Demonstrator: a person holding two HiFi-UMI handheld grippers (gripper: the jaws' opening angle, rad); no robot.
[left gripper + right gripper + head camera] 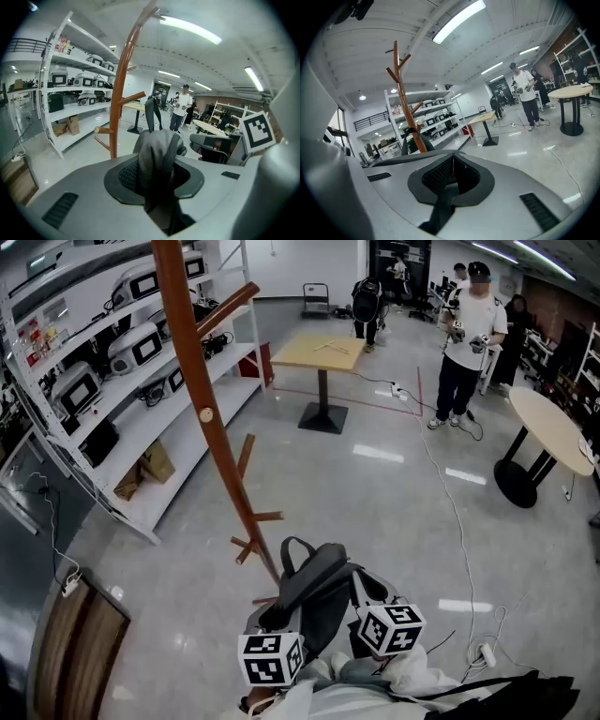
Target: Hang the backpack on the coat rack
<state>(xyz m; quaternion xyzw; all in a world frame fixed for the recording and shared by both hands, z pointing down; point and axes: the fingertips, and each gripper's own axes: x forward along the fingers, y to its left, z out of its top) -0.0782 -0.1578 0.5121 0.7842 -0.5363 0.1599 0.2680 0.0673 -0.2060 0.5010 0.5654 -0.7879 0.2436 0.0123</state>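
Note:
The wooden coat rack [208,418] leans up through the head view, its side pegs [246,457] sticking out; it also shows ahead as the brown rack [119,93] and further off as the rack [404,93]. A grey backpack [314,589] hangs just in front of the pole's lower part. My left gripper [157,164] is shut on a bunch of the grey mesh shoulder strap [159,145], with the top carry loop [152,114] standing up beyond. My right gripper [451,180] is shut on a thin dark strap [440,211]. Both marker cubes [270,658] [389,628] sit below the pack.
White shelving [103,381] with appliances lines the left. A square table [321,352] and a round table [548,427] stand on the glossy floor. A person [469,343] stands far right. Cables and a power strip [485,652] lie at the right; a wooden cabinet [75,643] is at the lower left.

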